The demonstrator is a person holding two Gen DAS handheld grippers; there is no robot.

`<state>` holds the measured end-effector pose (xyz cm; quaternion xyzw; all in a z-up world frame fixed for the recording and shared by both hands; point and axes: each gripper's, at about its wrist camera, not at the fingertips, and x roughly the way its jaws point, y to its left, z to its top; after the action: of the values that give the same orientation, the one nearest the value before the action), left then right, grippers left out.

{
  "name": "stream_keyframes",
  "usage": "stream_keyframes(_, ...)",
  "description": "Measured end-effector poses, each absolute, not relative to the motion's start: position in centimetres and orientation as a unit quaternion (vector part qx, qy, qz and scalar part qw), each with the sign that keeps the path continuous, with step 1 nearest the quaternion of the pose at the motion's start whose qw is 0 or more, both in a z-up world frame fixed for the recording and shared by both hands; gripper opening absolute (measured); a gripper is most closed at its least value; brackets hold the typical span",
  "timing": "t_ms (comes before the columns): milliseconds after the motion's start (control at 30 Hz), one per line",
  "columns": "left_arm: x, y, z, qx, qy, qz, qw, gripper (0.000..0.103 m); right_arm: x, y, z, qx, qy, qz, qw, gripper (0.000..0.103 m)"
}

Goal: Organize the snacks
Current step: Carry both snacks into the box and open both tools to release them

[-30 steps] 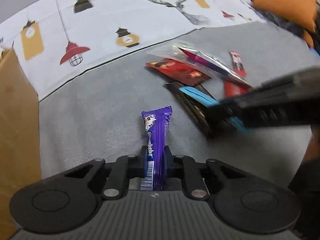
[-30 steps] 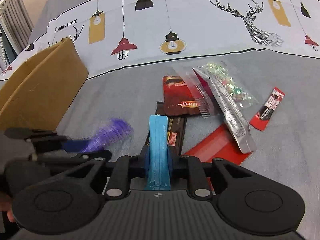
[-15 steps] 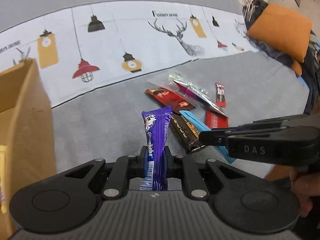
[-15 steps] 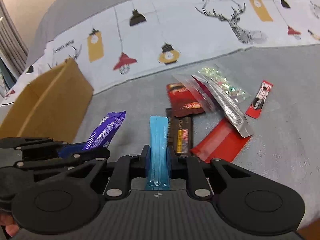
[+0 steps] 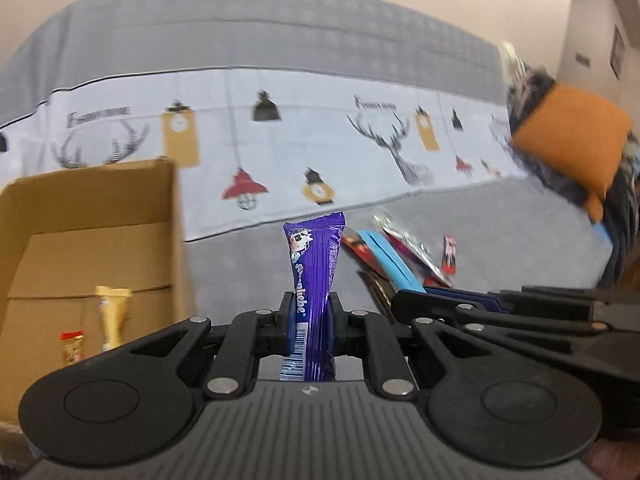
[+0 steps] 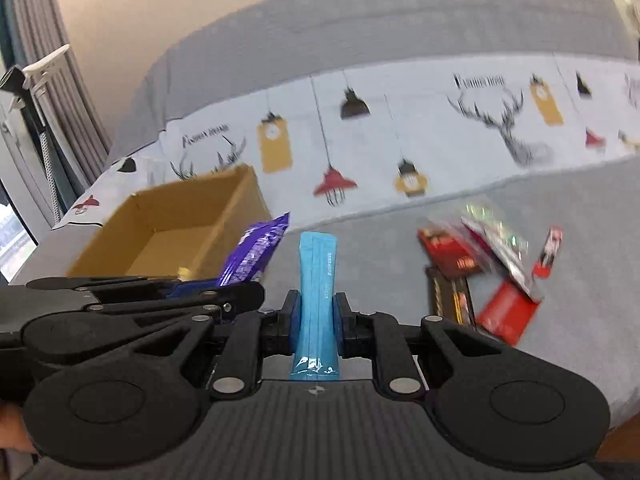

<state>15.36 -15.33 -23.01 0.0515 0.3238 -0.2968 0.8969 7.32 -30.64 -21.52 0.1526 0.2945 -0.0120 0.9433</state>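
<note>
My left gripper (image 5: 313,314) is shut on a purple snack bar (image 5: 314,264) and holds it upright above the grey bedspread. My right gripper (image 6: 316,314) is shut on a light blue sachet (image 6: 317,280), level with the left gripper and just right of it. The purple bar (image 6: 256,250) and the left gripper also show in the right wrist view. An open cardboard box (image 5: 92,252) stands to the left, also seen in the right wrist view (image 6: 172,228), with a yellow bar (image 5: 112,316) and a small red snack (image 5: 72,346) inside.
Loose snacks lie on the bedspread to the right: a red packet (image 6: 448,254), a dark brown bar (image 6: 450,300), a flat red pack (image 6: 506,314), a clear foil bag (image 6: 496,246) and a small red stick (image 6: 550,252). An orange cushion (image 5: 572,140) lies far right.
Both grippers have risen and swung left with their snacks. The box interior has come into view and the loose snack pile looks smaller and farther away.
</note>
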Motion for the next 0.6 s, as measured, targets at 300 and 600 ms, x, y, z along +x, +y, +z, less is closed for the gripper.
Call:
stream_keyframes(300, 16.0, -6.8, -18.2, -0.02, 0.281, -0.243, 0.928, 0.015, 8.8, -23.4, -16.6, 0.123, 0.264, 0.042, 0.956, 0.018)
stream_keyframes(600, 16.1, 1.0, -13.7, -0.076, 0.211, -0.195, 0.955, 0.015, 11.4, -16.8, -12.0, 0.084, 0.233, 0.107, 0.963, 0.018)
